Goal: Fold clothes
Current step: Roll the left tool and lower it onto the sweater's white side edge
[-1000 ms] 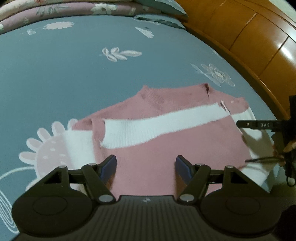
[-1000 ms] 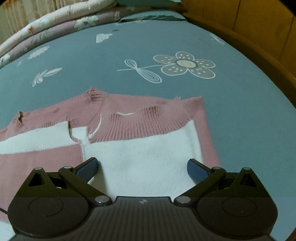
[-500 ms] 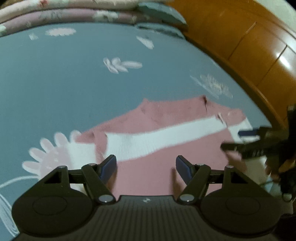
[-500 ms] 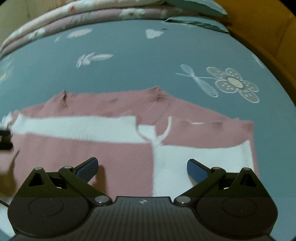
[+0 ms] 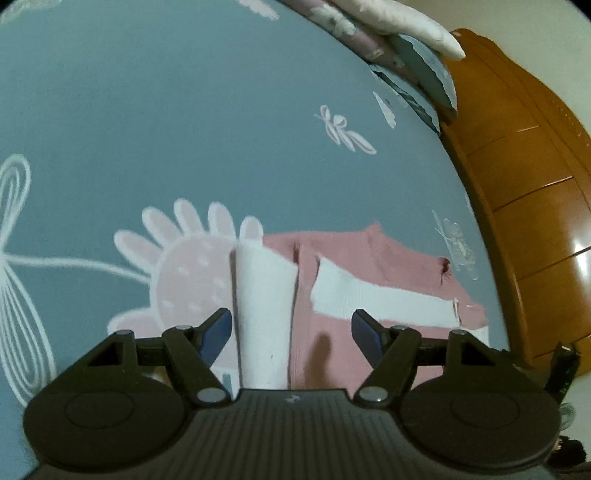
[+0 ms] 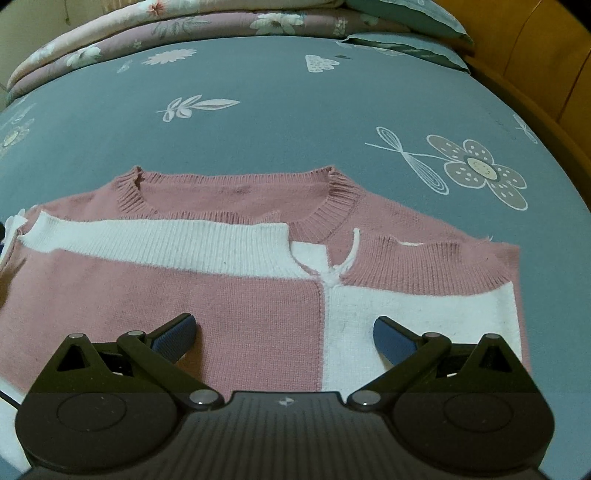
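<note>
Swinging left of the sweater (image 6: 229, 295), left hand-held gripper (image 5: 291, 328) faces its side edge; both wide, empty w/ right hand-held gripper (image 6: 284, 332) centred — next fold likely.

A blue flower-printed bed sheet (image 6: 295, 96) — pink-and-white sweater (image 6: 236, 295) lying flat, folded quilts (image 6: 155, 22) at its far edge.

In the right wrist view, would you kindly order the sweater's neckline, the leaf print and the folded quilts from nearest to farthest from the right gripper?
From the right gripper:
1. Neckline, just ahead, centre.
2. Leaf print, beyond on the sheet, left of centre.
3. Folded quilts, along the far edge.
</note>
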A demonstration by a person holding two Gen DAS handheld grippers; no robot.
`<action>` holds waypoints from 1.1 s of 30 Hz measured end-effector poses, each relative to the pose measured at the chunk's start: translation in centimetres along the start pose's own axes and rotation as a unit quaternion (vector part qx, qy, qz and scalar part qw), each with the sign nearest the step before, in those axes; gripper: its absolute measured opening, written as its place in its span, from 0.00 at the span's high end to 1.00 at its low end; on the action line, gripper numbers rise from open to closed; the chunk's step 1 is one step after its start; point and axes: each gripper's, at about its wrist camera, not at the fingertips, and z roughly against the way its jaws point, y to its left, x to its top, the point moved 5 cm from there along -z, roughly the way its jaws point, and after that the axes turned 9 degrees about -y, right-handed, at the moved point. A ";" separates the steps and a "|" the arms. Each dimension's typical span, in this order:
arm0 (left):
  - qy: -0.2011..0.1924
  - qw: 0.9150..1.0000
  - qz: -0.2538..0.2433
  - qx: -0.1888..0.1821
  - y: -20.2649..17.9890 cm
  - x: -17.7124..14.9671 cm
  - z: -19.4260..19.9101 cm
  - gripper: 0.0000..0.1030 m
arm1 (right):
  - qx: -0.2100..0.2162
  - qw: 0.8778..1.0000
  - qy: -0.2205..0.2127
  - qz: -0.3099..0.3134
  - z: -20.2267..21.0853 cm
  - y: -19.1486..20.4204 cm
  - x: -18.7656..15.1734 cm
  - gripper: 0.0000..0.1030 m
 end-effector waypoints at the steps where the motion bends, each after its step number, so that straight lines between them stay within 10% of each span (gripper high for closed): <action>1: -0.001 1.000 0.001 -0.003 0.0 0.1 -0.1 0.31 | 0.000 1.000 0.000 0.000 0.0 0.0 0.0 0.00; 33: 0.007 0.995 0.016 -0.094 0.5 2.4 -3.2 0.25 | -0.004 1.000 0.008 0.012 -0.1 0.7 0.1 0.00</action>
